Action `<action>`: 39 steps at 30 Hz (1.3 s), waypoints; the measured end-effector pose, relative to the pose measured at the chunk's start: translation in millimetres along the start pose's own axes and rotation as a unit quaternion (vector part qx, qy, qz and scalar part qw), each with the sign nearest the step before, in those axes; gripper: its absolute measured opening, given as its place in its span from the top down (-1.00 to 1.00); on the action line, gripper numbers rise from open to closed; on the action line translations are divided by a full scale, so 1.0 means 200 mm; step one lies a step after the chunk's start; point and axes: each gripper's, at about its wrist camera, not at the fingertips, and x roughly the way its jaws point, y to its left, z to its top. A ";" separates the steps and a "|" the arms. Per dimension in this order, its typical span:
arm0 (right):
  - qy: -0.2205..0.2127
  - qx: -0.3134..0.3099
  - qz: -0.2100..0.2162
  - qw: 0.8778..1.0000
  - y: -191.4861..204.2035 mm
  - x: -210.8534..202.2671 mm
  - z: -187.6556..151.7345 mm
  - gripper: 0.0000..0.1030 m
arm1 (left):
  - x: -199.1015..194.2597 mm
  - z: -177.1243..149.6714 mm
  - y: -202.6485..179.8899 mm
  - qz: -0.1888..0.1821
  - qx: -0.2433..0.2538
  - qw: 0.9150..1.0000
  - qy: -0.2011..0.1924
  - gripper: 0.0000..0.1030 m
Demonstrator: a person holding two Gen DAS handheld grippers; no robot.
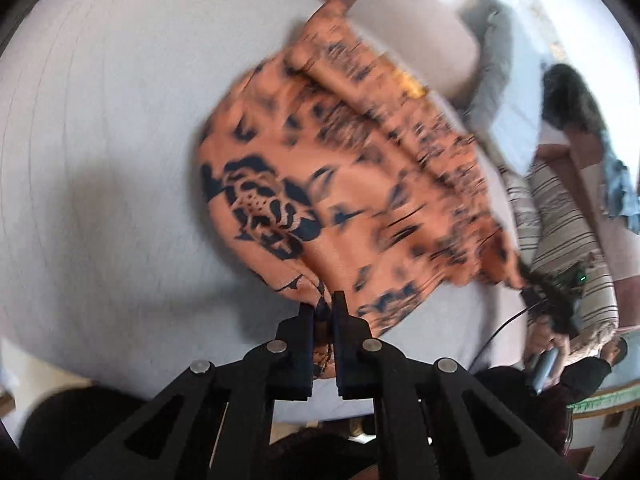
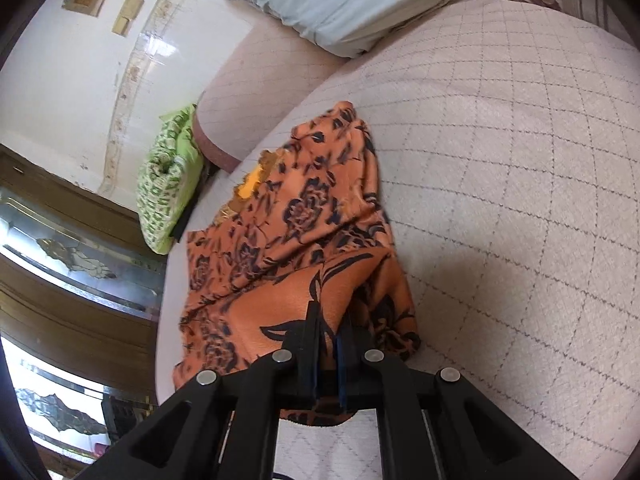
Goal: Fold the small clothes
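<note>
Left wrist view shows the left gripper [image 1: 323,304] pinching only the hem of the orange floral-print cloth garment [image 1: 340,184]. The right gripper [image 2: 332,330] clamps another bunched edge of it. Such a thin hold may slip and spoil the fold on the quilted bed [image 2: 520,160].

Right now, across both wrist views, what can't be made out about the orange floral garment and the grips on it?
- Left wrist view: motion blur smears the orange floral garment, so its far hem and folds are unreadable.
- Left wrist view: the left gripper is shut on an edge; which part of the garment cannot be told.
- Right wrist view: the right gripper and bunched cloth hide the pinched part.
- Garment type: unclear in both.
</note>
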 end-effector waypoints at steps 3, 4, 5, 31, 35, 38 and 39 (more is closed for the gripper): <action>-0.011 0.004 0.024 1.000 0.03 -0.03 0.03 0.88 | -0.07 0.16 -0.05 -0.031 0.008 0.999 -0.024 0.85; -0.016 0.011 0.032 0.999 0.03 -0.03 0.06 0.88 | -0.08 0.24 -0.07 -0.037 0.011 0.999 -0.032 0.85; -0.020 0.020 0.041 0.999 0.03 -0.04 0.09 0.88 | -0.09 0.32 -0.09 -0.040 0.014 0.998 -0.041 0.85; -0.179 0.130 0.020 0.975 -0.14 0.39 1.00 -0.33 | 0.33 1.44 0.21 -0.013 -0.144 0.968 -0.206 0.60; -0.130 -0.017 0.010 0.991 0.24 0.40 0.91 -0.29 | 0.14 1.21 0.09 0.053 -0.105 0.959 -0.258 -0.09; -0.077 -0.132 -0.018 0.988 0.55 0.53 0.75 -0.08 | 0.16 1.05 -0.05 0.062 -0.053 0.971 -0.225 -0.09; -0.056 -0.154 -0.027 0.986 0.62 0.59 0.70 -0.01 | 0.19 1.02 -0.09 0.066 -0.040 0.976 -0.204 -0.09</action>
